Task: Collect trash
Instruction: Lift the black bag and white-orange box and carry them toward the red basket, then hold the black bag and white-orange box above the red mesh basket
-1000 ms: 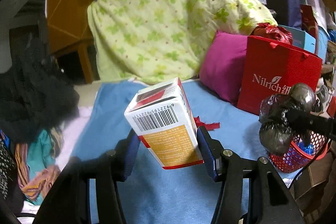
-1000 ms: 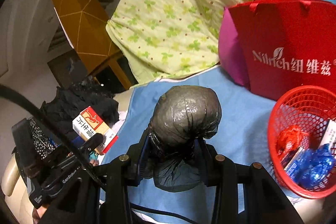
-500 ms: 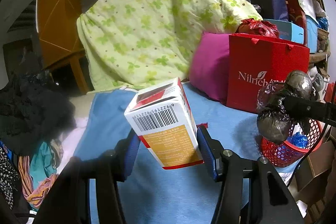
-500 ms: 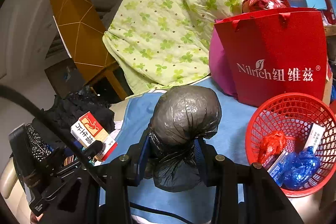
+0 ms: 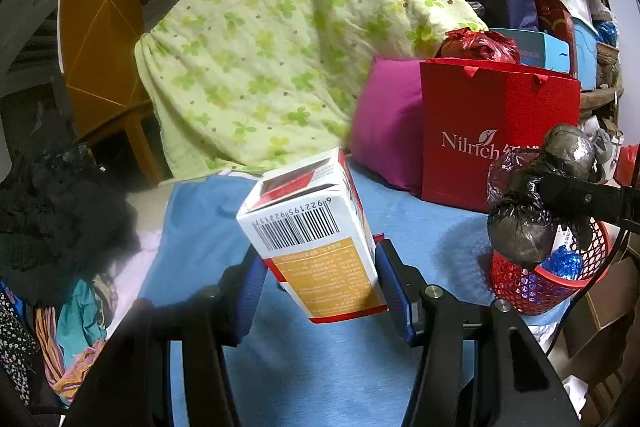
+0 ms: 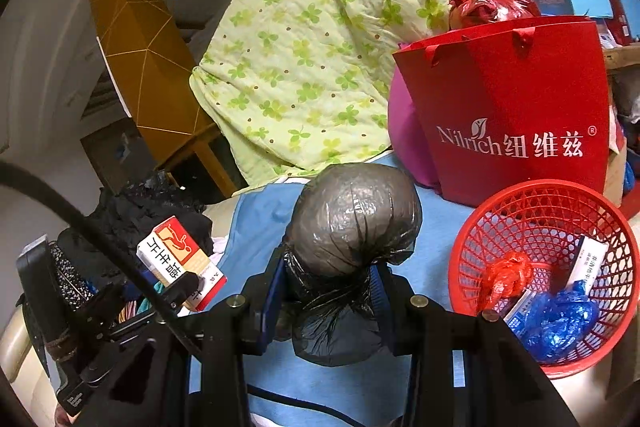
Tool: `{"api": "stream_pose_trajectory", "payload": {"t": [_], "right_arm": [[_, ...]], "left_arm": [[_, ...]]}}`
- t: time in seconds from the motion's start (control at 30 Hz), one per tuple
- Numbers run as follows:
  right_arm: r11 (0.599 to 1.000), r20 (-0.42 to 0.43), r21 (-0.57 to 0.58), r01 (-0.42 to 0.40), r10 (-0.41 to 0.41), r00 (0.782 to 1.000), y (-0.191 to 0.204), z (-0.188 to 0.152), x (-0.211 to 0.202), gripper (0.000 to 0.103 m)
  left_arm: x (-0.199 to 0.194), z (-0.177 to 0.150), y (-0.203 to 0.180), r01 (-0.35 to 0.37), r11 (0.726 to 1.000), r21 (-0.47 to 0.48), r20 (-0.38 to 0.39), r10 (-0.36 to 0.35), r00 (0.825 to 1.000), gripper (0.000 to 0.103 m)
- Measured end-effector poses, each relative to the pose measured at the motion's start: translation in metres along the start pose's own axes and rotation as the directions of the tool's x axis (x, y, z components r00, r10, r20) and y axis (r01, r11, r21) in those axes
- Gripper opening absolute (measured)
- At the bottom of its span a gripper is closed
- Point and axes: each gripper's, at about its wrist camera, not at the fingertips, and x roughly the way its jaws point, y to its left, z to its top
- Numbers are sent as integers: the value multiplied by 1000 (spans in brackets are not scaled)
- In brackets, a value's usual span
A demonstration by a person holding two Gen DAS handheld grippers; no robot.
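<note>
Left wrist view: the left gripper (image 5: 320, 283) was angled a little downward over the blue bed sheet (image 5: 328, 367), its fingers (image 5: 394, 287) pinching a carton (image 5: 316, 235) by its two sides. The carton was tilted, long axis running from the lower right up to the upper left, barcode face toward the camera, opened red-and-white top pointing up and away. At the right edge the right gripper (image 5: 532, 195) reached in level, holding a knotted black trash bag (image 5: 520, 231) just above the red basket (image 5: 532, 283), which stood before a red gift bag (image 5: 492, 131). Right wrist view: the right gripper (image 6: 332, 291), angled slightly downward above the sheet, had its fingers (image 6: 274, 291) clamped on the bag's gathered neck; the bag (image 6: 352, 215) bulged upward and forward, long axis along the fingers. The basket (image 6: 516, 211) sat to the right, holding red and blue wrappers and small boxes. At lower left the left gripper (image 6: 188, 287) held the carton (image 6: 176, 259) clear of the bed.
</note>
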Motion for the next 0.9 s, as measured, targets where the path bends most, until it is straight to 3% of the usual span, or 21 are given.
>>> {"api": "stream_pose_trajectory", "payload": {"t": [0.9], "right_arm": [[998,26,58,37,-39,999,-29,-1,-16,42]], "left_arm": [[8,-3,-30,42,998,52,-29,-40,999,57]]}}
